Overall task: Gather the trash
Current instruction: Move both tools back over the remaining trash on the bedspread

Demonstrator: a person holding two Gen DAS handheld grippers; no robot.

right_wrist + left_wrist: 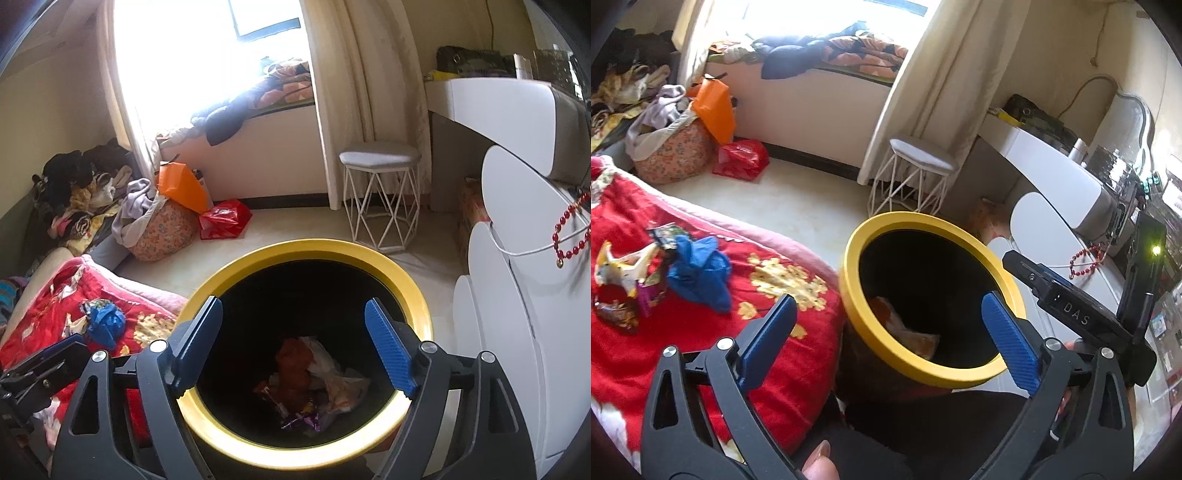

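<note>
Hovering over the yellow-rimmed bin (pixel 303 332), the right gripper (pixel 295 347) hangs with its jaws spread wide and nothing between them; wrappers and crumpled paper (pixel 314 387) already lie at the bin's bottom. The left gripper (pixel 886 332) is likewise wide and empty, straddling the bin's near rim (pixel 934 295) in its own view. What remains to collect sits on the red bedspread (pixel 701 350): a crumpled blue bag (pixel 701 273) touching a cluster of snack wrappers (pixel 628 280), off to the left of both grippers and well apart from the bin. By my judgement the left gripper is the nearer, so the next reach likely goes leftward across the bed.
</note>
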